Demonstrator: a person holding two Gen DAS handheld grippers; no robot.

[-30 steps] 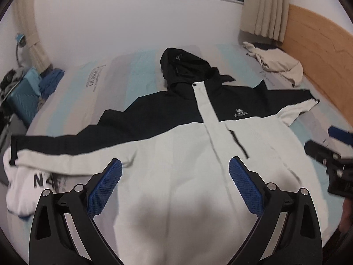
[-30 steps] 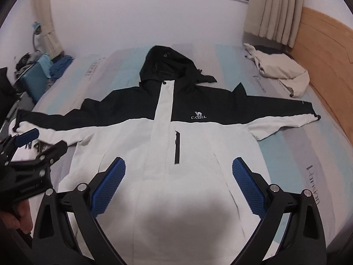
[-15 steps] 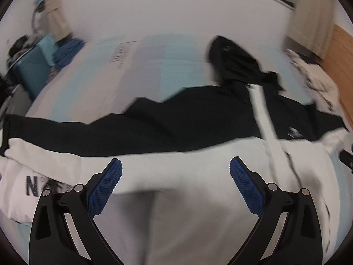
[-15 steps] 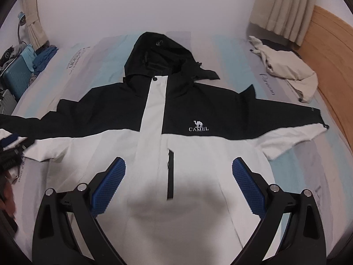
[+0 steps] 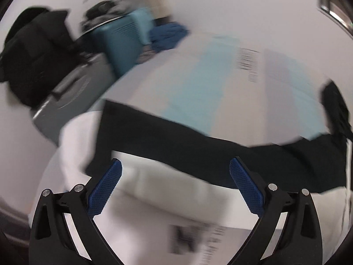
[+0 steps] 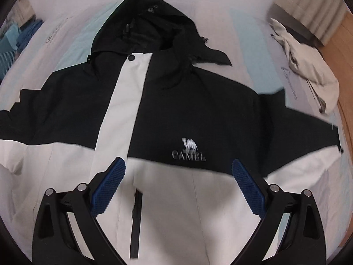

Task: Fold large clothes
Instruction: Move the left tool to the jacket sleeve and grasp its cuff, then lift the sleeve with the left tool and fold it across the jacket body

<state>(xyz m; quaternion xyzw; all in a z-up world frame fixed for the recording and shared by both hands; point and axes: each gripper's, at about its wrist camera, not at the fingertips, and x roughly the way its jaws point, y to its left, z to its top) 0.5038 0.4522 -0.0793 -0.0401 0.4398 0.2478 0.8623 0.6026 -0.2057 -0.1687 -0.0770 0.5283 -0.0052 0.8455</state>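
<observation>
While spread flat: jacket lay front-up on the bed.
Left tool: jaws wide, empty, above a sleeve.
Right tool: jaws wide, empty, over the chest.

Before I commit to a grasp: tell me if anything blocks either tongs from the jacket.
Nothing visible does. The left tongs hang open over the jacket sleeve, the right tongs open over its chest, with only air between.
</observation>
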